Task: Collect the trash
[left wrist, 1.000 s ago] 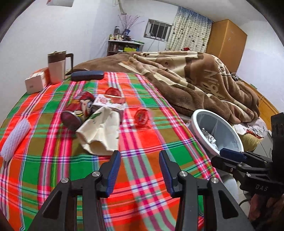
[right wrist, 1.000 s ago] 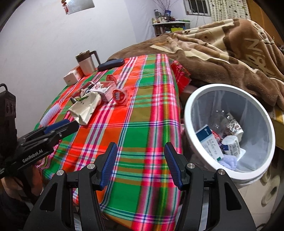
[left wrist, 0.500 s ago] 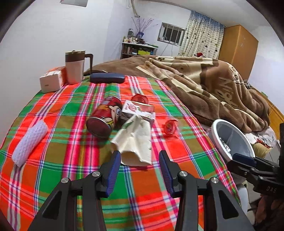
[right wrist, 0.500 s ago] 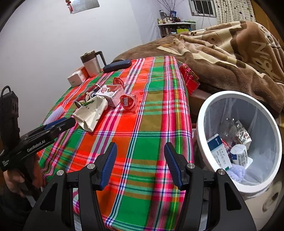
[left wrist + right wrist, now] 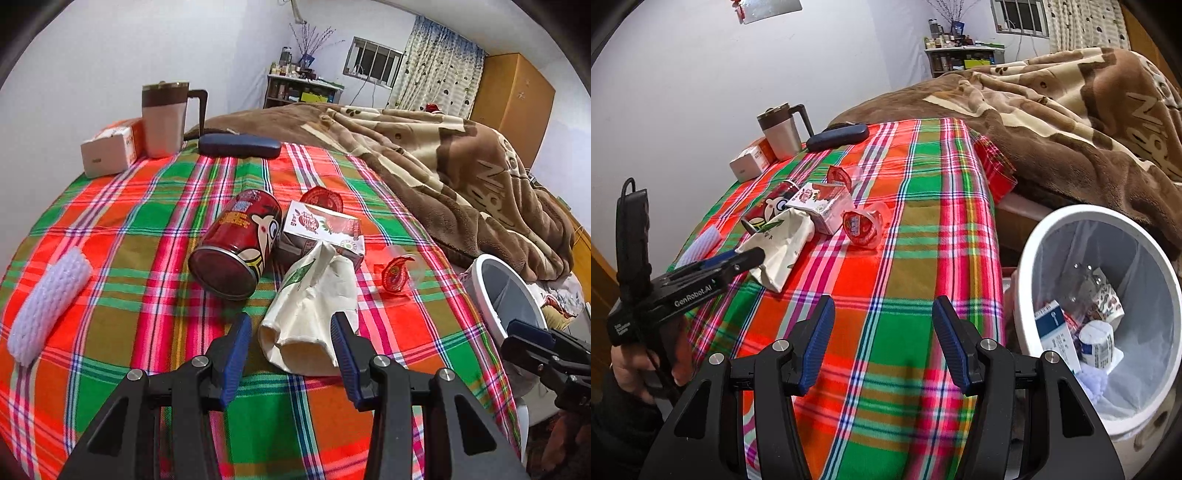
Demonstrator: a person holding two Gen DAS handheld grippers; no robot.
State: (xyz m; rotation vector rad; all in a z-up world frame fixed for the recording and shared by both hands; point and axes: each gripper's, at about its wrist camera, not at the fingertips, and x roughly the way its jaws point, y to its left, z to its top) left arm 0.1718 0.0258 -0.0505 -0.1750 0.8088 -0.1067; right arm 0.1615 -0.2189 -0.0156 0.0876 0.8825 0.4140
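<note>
On the plaid cloth (image 5: 147, 221) lies a crumpled cream paper cup (image 5: 310, 314), its near end between the fingertips of my left gripper (image 5: 291, 350), which is open and not pressing it. Behind the cup lie a red can (image 5: 236, 243) on its side, a small drink carton (image 5: 321, 225) and two red jelly cups (image 5: 397, 269) (image 5: 321, 197). My right gripper (image 5: 882, 332) hangs open and empty over the cloth's near edge. To its right stands the white bin (image 5: 1027, 258), holding several discarded packs. The right wrist view also shows the paper cup (image 5: 779, 243) and the left gripper (image 5: 738, 260).
A white foam net (image 5: 48, 299) lies at the cloth's left. At the back stand a lidded mug (image 5: 164, 118), a tissue box (image 5: 109, 147) and a dark glasses case (image 5: 238, 146). A brown blanket (image 5: 443, 166) covers the bed to the right.
My left gripper has come forward and down to the paper cup, which now sits between its fingertips. The right gripper has drifted slightly, so the bin stands further right in its view.
</note>
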